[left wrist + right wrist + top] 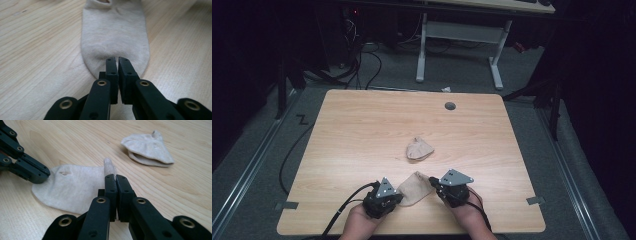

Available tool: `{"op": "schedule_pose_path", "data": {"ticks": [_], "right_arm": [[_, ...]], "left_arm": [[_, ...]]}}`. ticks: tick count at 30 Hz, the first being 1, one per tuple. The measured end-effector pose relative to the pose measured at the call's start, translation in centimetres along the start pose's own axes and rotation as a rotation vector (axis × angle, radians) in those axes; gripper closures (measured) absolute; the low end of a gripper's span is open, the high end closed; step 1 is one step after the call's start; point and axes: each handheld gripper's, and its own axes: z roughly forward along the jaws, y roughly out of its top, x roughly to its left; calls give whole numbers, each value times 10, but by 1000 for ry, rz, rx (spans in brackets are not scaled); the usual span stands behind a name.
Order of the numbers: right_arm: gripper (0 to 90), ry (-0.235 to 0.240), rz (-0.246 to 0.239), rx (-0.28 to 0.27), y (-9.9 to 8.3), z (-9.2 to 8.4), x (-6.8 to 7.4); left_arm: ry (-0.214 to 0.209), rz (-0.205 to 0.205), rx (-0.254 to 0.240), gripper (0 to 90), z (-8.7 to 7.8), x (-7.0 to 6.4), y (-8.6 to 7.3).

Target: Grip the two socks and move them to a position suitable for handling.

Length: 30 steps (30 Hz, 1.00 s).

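A flat beige sock (414,190) lies near the front edge of the wooden table (362,125), between my two grippers. In the left gripper view the sock (115,32) stretches away from me, and my left gripper (117,60) is shut on its rounded toe end. My right gripper (116,177) is shut on the opposite edge of the sock (72,187), where a pinch of fabric stands up above the jaws. The left gripper (37,173) also shows there at the sock's far end. In the high view the left gripper (400,195) and right gripper (432,183) face each other.
A second beige sock (419,148), crumpled, lies at mid table, also seen as the crumpled sock (147,148) beyond my right jaws. A grey grommet hole (450,106) sits near the far edge. Behind the table stand a white-legged desk (497,60) and floor cables (367,60).
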Motion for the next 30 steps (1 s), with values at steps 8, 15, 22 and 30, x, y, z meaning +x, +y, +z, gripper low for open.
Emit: {"op": "schedule_pose_path", "data": {"ticks": [8, 15, 22, 30], "right_arm": [[881, -8, 58, 17, -5, 3, -12], [880, -15, 105, 63, -13, 11, -22], [871, -25, 124, 119, -18, 20, -26], [781, -48, 122, 120, -19, 20, -26]], "left_arm": [[42, -27, 0, 861, -4, 13, -2], [72, -44, -5, 857, -6, 21, -3], [85, -53, -11, 851, -6, 25, -3], [91, -55, -12, 831, -6, 25, -3]]}}
